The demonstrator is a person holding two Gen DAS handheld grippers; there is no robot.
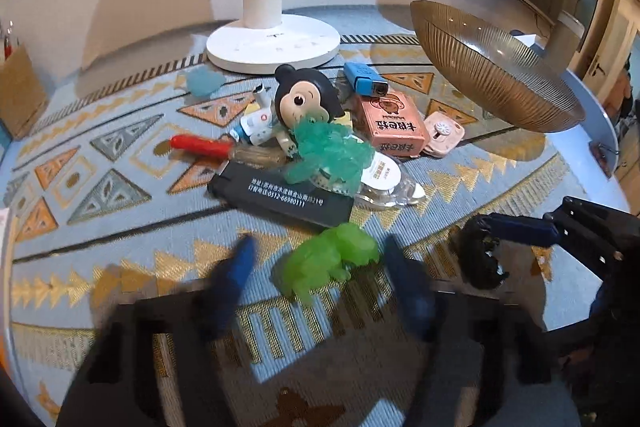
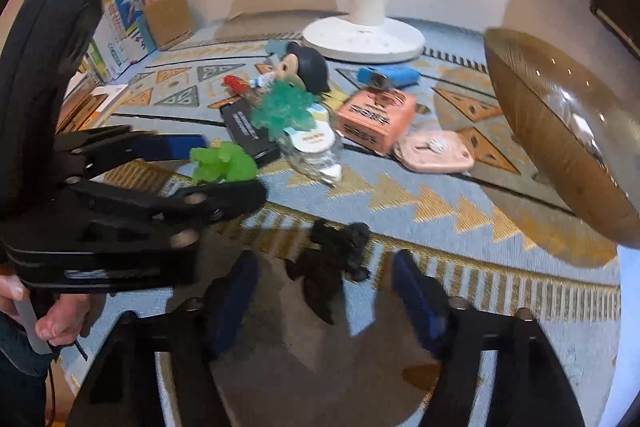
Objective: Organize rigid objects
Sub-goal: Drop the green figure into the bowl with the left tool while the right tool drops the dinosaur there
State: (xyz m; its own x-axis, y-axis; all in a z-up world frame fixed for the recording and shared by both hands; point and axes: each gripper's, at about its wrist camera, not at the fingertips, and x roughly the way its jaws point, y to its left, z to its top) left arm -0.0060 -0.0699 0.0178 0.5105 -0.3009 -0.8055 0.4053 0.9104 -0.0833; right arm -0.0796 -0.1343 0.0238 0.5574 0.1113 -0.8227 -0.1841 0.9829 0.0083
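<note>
A bright green toy (image 1: 330, 259) lies on the patterned cloth between the open fingers of my left gripper (image 1: 320, 259); it also shows in the right wrist view (image 2: 222, 163). A black toy (image 2: 334, 259) lies between the open fingers of my right gripper (image 2: 324, 267), also seen in the left wrist view (image 1: 482, 257). Behind lies a pile: a black lighter (image 1: 280, 197), a teal toy (image 1: 328, 155), a big-headed doll (image 1: 304, 99), a pink box (image 1: 394, 125), a blue lighter (image 1: 364, 77), a red-handled tool (image 1: 204, 147).
A ribbed amber glass bowl (image 1: 496, 75) stands at the right, also in the right wrist view (image 2: 568, 131). A white fan base (image 1: 274, 43) stands at the back. A cardboard holder (image 2: 168, 15) and books (image 2: 124, 15) are at the left. The table edge curves on the right.
</note>
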